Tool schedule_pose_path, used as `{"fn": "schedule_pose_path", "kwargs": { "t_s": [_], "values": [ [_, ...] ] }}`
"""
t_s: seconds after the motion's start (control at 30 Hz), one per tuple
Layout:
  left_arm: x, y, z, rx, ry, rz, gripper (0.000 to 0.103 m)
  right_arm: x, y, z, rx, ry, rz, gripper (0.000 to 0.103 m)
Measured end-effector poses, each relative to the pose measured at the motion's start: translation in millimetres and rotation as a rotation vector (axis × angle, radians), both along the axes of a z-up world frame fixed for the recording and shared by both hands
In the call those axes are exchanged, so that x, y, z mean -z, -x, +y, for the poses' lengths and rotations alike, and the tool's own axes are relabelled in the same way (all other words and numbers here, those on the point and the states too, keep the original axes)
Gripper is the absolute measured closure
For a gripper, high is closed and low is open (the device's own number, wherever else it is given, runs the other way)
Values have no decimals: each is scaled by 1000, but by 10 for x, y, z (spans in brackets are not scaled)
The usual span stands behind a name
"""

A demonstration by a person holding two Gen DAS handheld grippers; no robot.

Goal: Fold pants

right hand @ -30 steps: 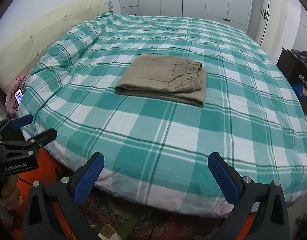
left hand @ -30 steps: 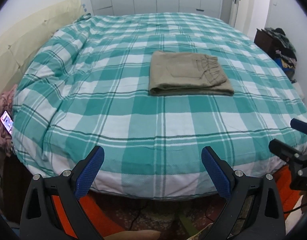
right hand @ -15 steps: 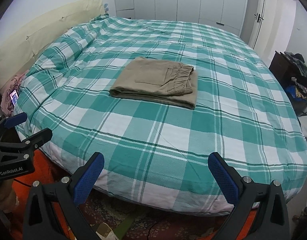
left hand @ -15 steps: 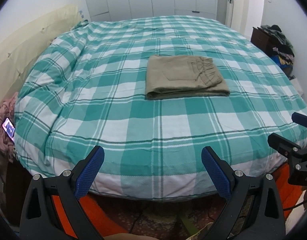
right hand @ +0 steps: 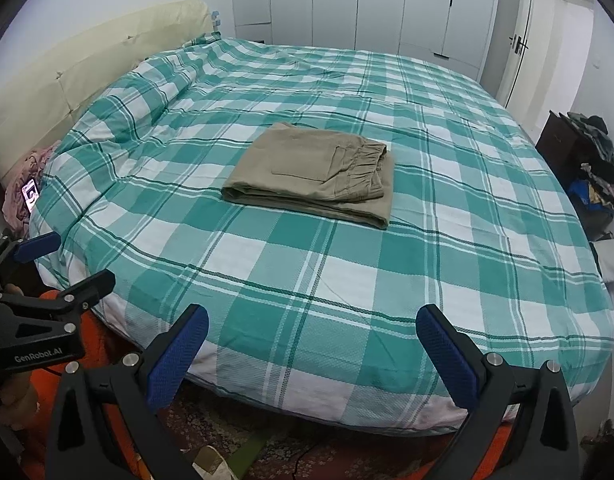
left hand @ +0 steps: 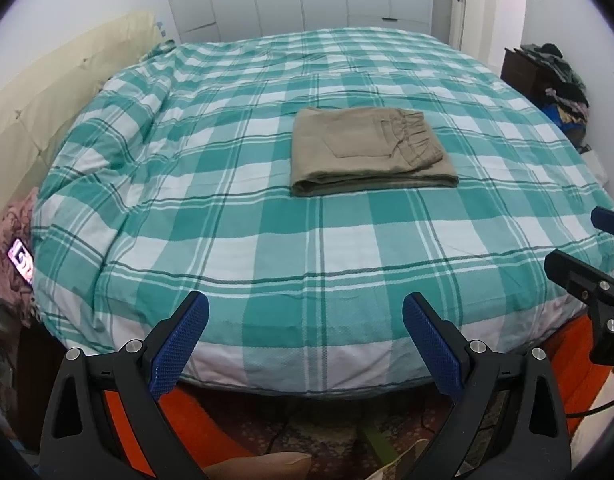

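- I see the pants (left hand: 367, 150) folded into a compact khaki rectangle, lying flat near the middle of the bed (left hand: 267, 240), on the green-and-white checked cover.
- Their elastic waistband and a back pocket face up, with the folded edge toward me.
- My left tool (left hand: 305, 344) hangs off the near edge of the bed, released, its blue pads spread wide and gripping nothing.
- The pants lie well beyond it, up the bed and slightly to the right of its centre line.
- My right tool (right hand: 313, 354) is likewise released and empty at the bed's near edge; the pants (right hand: 313, 174) sit well ahead of it, almost straight in front.
- Neither tool touches the pants or the cover.
- A lit phone (left hand: 21, 262) rests at the left edge of the bed.
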State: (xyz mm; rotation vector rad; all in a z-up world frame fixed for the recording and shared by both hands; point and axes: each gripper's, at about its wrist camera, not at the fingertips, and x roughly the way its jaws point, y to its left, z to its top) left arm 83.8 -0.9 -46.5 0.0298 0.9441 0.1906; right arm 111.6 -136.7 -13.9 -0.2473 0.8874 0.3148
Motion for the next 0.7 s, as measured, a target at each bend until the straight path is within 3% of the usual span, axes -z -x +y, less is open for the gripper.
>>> {"fn": "schedule_pose_path", "kwargs": {
  "t_s": [0.7],
  "values": [
    [-36, 10, -63, 9, -12, -10, 5, -34, 9, -41, 7, 3, -6, 1]
  ]
}}
